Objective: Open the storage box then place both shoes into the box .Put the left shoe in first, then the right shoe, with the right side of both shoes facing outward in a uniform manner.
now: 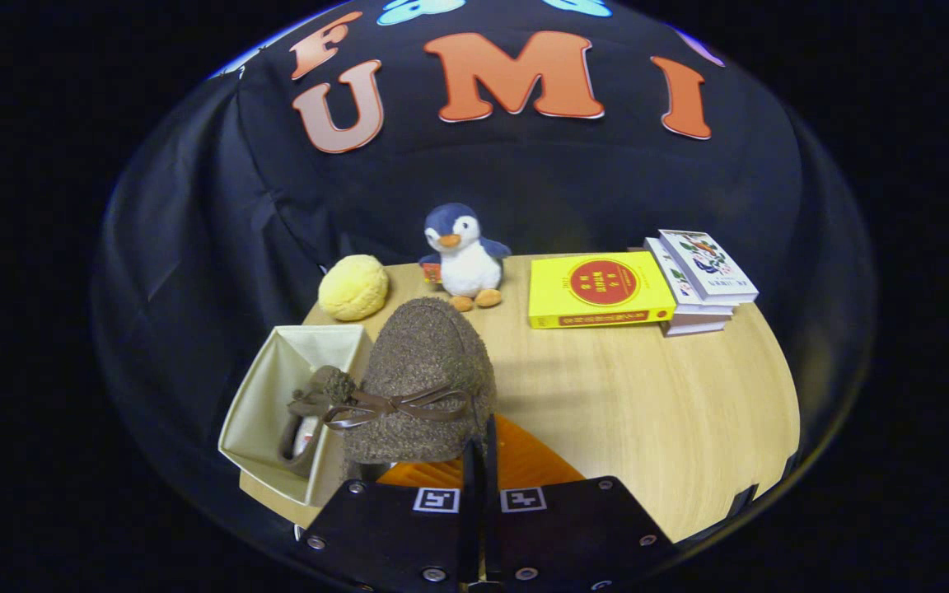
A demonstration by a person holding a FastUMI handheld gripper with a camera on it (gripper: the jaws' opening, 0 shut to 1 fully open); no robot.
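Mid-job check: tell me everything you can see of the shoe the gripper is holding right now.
The held shoe is a brown, fuzzy, felt-like slip-on with a thin brown ribbon bow across its upper. It hangs just ahead of the gripper, toe pointing away, raised above the wooden table. The gripper's fingers are closed together on its near rim. It sits beside and partly over the open cream storage box, which already holds the other brown shoe. Its sole is hidden.
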